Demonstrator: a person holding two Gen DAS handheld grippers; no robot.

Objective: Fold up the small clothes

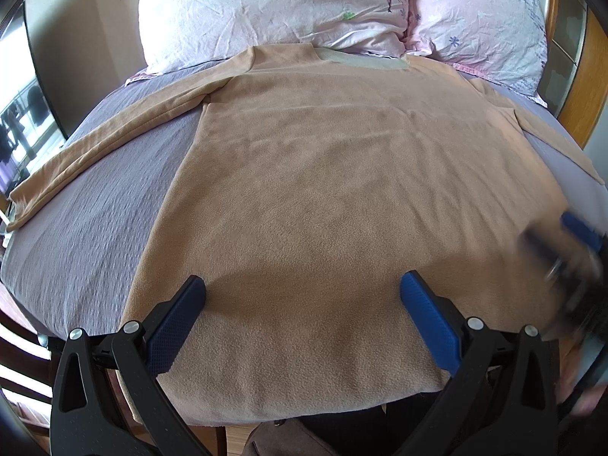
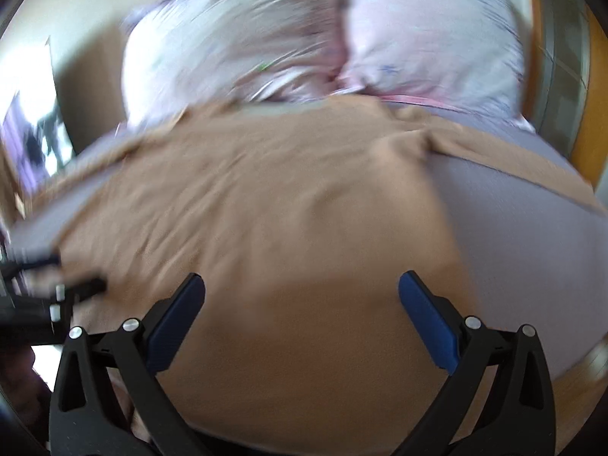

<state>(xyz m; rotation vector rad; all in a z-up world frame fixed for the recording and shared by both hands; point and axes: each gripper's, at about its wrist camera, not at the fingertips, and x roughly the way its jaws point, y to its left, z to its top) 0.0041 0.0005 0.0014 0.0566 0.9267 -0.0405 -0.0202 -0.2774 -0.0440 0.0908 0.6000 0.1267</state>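
Note:
A tan long-sleeved fleece top (image 1: 323,174) lies flat on the bed, collar toward the pillows, hem at the near edge. Its left sleeve (image 1: 114,133) stretches out to the left. My left gripper (image 1: 302,288) is open and empty, hovering over the hem area. My right gripper (image 2: 302,285) is open and empty over the top's right half (image 2: 266,209); this view is motion-blurred. The right gripper shows blurred at the right edge of the left wrist view (image 1: 570,258). The left gripper shows at the left edge of the right wrist view (image 2: 45,296).
The bed has a grey-purple sheet (image 1: 95,220). Two pink floral pillows (image 1: 273,7) lie at the head, against a wooden headboard (image 1: 585,76). A window (image 1: 19,133) is at the left. The bed's near edge and floor are just below the hem.

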